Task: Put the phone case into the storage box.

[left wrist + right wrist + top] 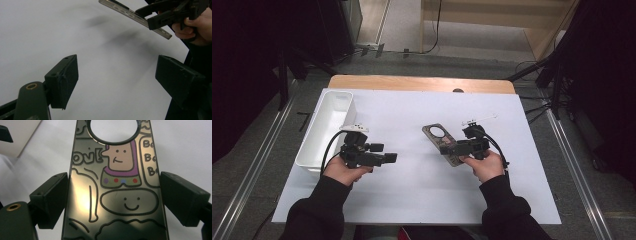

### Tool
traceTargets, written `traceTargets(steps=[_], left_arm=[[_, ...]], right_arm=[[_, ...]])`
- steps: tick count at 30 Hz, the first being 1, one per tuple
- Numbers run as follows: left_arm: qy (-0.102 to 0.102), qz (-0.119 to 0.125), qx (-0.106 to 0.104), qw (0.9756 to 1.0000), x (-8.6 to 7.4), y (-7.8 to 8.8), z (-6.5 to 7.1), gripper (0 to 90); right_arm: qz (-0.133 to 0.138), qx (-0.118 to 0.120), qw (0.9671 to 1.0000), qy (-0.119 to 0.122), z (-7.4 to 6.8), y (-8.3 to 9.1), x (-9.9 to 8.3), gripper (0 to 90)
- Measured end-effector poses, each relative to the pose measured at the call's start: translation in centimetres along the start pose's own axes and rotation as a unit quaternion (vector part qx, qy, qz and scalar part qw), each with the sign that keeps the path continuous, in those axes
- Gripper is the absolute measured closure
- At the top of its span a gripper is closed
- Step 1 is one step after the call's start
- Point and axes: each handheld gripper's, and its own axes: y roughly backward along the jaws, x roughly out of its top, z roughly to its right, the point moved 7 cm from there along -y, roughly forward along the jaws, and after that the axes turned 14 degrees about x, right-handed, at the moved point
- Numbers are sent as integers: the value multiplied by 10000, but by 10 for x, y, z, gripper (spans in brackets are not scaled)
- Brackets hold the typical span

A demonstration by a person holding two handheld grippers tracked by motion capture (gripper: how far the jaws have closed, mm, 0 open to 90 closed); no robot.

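Note:
A flat metallic plate [438, 134] with cartoon drawings and a round hole is held tilted above the white tabletop. My right gripper [448, 149] is shut on its two long edges. In the right gripper view the plate [117, 170] runs up between the two jaws of that gripper [113, 202], and each pad presses an edge. My left gripper [390, 158] hovers left of centre, pointing right, open with nothing between its jaws. The left gripper view looks past its own spread jaws [116, 80] to the plate [130, 15], seen edge-on in the right gripper [160, 15].
A long white bin [329, 125] stands along the table's left edge, just beyond the left hand. A small white object [479, 119] lies behind the right gripper. White sheet [412, 195] covers the table; its wooden far edge [422, 82] shows.

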Motion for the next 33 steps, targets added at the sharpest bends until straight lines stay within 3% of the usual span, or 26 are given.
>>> traceTargets(steps=[8, 12, 28, 33], left_arm=[[241, -31, 8, 9997, 14, -7, 0, 210], [263, -4, 103, 9996, 19, -11, -3, 210], [605, -197, 115, 9979, 40, -20, -1, 229], [618, -260, 136, 9977, 45, -24, 0, 229]], right_arm=[[37, 40, 10000, -4, -2, -5, 0, 108], [65, 28, 10000, 6, -3, -7, 1, 108], [191, 12, 9998, 32, -6, -14, 3, 108], [259, 18, 9997, 1, -6, -16, 4, 108]])
